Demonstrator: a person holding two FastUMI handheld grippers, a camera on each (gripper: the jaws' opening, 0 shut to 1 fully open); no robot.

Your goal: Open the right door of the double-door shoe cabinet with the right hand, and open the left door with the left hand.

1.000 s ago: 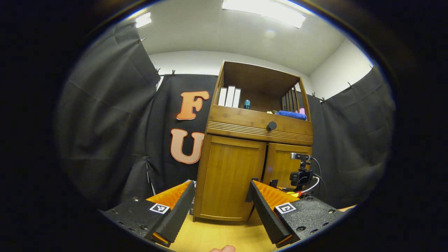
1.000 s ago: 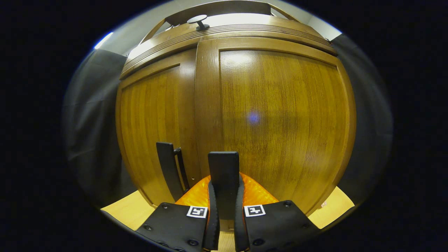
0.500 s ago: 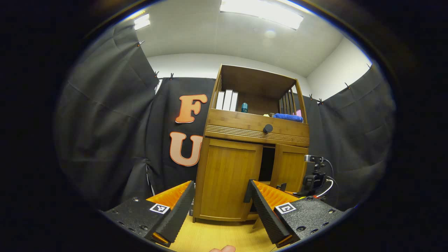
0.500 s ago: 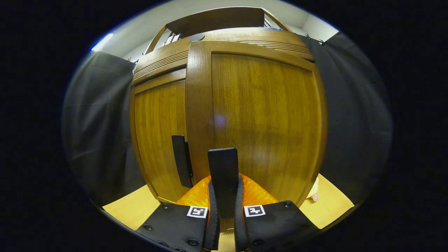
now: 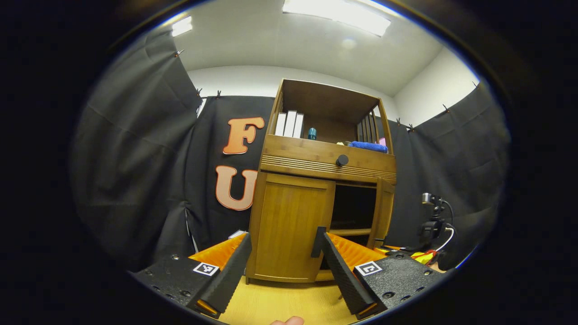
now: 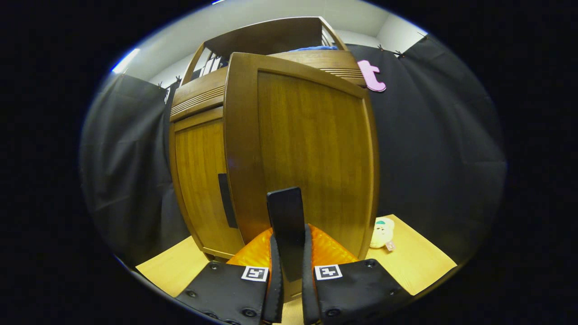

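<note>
Your right claw point(image 6: 289, 271) is clamped on the black handle point(image 6: 286, 216) of the right door point(image 6: 311, 149), both fingers pressing its sides. That door stands swung out from the shoe cabinet point(image 6: 198, 99), its face directly ahead of the claw and its free edge to the claw's left. Past that edge, further left, the left door point(image 6: 198, 180) sits flush, with its own dark handle point(image 6: 224, 201) near the seam. To the right of the claw, a small plush toy point(image 6: 382, 233) lies on the wooden floor point(image 6: 420, 262) beside the open door's foot.

Your left claw point(image 5: 282, 266) is spread wide and holds nothing. The left door point(image 5: 291, 225) is straight ahead between its 2 fingers, closed, and its handle point(image 5: 318, 241) shows just beside the tip of the claw's right-hand finger; whether they touch cannot be told. Ahead and to the right, the right door point(image 5: 385, 210) is seen edge-on, with the dark cabinet interior point(image 5: 354, 210) and a shelf inside exposed. Above the doors sits a drawer with a round knob point(image 5: 342, 160), and the open top shelf carries 3 white binders point(image 5: 289, 124), a small teal bottle point(image 5: 312, 133) and a blue cloth point(image 5: 369, 146). Far right of the claw, your right-hand rig with its camera mount and cables point(image 5: 433, 225) stands by the open door.
</note>
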